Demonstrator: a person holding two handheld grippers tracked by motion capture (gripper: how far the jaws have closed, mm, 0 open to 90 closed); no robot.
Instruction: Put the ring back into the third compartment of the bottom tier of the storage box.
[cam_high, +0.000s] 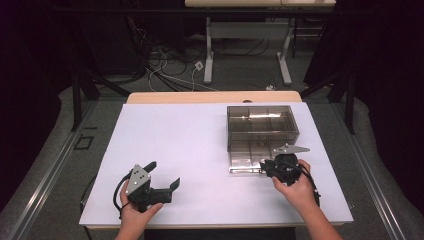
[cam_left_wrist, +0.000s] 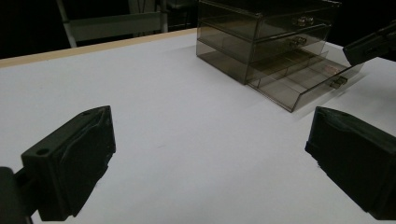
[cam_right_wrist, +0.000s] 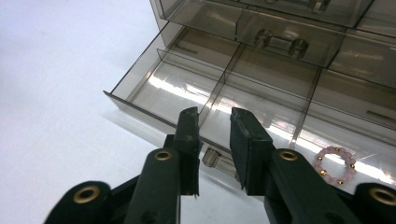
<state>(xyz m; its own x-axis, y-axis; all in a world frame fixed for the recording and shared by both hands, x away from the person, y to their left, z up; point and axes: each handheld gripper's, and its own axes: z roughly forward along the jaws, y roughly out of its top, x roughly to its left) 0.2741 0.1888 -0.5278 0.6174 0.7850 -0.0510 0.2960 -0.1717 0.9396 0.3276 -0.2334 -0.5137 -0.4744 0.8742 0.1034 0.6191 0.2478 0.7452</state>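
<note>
- The right gripper (cam_right_wrist: 215, 126) sits at the front of the open bottom drawer (cam_right_wrist: 187, 88) of a smoky clear drawer box (cam_high: 262, 125).
- Its jaws stand narrow, with a small gap between them, one on each side of the drawer's knob (cam_right_wrist: 212, 158); the knob lies just below and between the tips, and the pads do not visibly press on it.
- Beyond the jaw tips the drawer is split into compartments by clear dividers.
- A pink bead bracelet (cam_right_wrist: 334, 164) lies in the front compartment just to the right of the right jaw.
- Above the open drawer, straight ahead of the jaws, a closed drawer shows its own pair of knobs (cam_right_wrist: 280, 42).
- In the high view the right hand (cam_high: 295, 187) holds this gripper at the box's near edge, on the white table (cam_high: 190, 145).
- The left gripper (cam_high: 162, 175) rests well apart from the box, near the table's front left, held by the left hand (cam_high: 137, 210).
- Its jaws stand wide, with bare table between them; the box lies far ahead and to its right.
</note>
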